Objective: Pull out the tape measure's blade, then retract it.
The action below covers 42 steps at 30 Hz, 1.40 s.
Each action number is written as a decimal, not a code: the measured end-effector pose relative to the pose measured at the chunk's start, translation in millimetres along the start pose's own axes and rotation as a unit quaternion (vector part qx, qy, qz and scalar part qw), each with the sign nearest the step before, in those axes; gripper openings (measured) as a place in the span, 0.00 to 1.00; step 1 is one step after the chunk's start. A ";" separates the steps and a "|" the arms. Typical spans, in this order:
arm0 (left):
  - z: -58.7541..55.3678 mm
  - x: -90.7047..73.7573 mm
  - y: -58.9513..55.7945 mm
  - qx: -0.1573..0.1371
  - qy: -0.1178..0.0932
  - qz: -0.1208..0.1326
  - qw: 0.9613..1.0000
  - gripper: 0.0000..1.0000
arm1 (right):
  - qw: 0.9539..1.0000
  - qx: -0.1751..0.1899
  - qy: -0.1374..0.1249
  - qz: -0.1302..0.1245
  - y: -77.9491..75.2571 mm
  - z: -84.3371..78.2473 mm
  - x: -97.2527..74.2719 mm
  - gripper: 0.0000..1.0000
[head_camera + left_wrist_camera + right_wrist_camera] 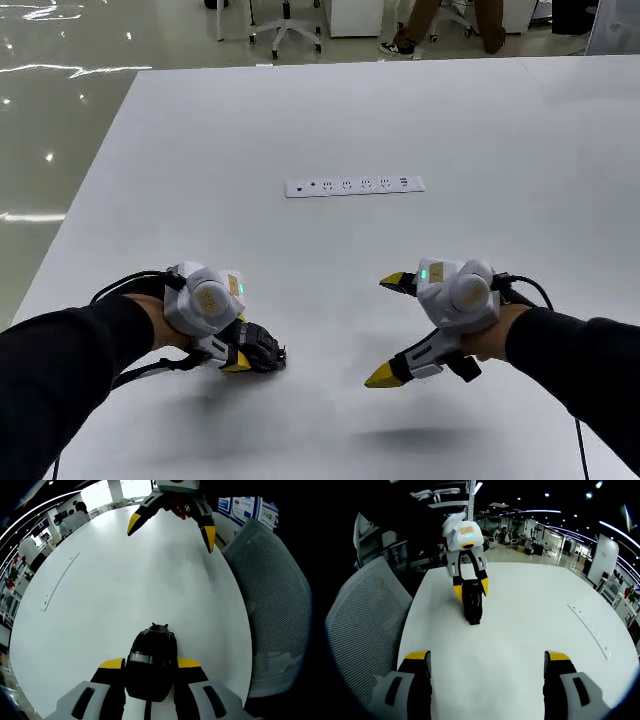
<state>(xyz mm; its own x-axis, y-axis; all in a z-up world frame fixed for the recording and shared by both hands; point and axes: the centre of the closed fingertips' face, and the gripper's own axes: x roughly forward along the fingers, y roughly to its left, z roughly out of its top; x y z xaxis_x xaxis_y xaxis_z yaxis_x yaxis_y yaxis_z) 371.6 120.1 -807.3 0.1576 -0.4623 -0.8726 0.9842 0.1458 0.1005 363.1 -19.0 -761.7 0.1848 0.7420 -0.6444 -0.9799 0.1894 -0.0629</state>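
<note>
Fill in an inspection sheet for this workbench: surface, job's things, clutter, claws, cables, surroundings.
Surface: white table, plain.
Job's things: black tape measure, no blade seen drawn out.
Clutter: white power strip lying mid-table.
Claws: left claw shut on the tape measure; right claw open, empty, facing it.
Cables: black cable at the left handle, another at the right.
Surroundings: mesh chair beside the table, glossy floor, a person's legs beyond.
</note>
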 end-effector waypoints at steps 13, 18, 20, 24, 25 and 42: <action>0.0 0.8 -0.7 -0.015 0.012 -0.004 1.000 0.32 | 0.999 -0.021 0.013 0.048 11.5 19.6 68.2 0.71; 0.0 1.8 0.3 -0.022 0.007 -0.003 1.000 0.32 | 0.998 -0.020 0.027 0.059 16.0 16.2 91.9 0.59; 0.4 1.6 0.1 -0.021 0.008 -0.003 1.000 0.32 | 0.997 -0.037 0.031 0.061 17.3 16.3 97.6 0.53; 0.2 2.1 -0.5 -0.024 0.006 -0.006 1.000 0.32 | 0.997 -0.028 0.037 0.069 22.4 15.7 109.6 0.46; 0.1 2.2 -0.5 -0.023 0.006 -0.006 1.000 0.32 | 0.996 -0.030 0.037 0.072 23.7 16.0 111.5 0.45; -0.2 2.9 -0.7 -0.031 -0.006 -0.008 0.999 0.33 | 0.995 -0.026 0.049 0.080 26.8 12.6 133.8 0.10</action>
<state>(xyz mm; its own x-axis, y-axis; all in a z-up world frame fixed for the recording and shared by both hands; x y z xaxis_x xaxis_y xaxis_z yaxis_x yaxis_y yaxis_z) 371.3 118.9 -810.0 0.1431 -0.4753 -0.8681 0.9798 0.1920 0.0564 362.5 93.4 -840.0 0.0213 0.6937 -0.7199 -0.9992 0.0394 0.0084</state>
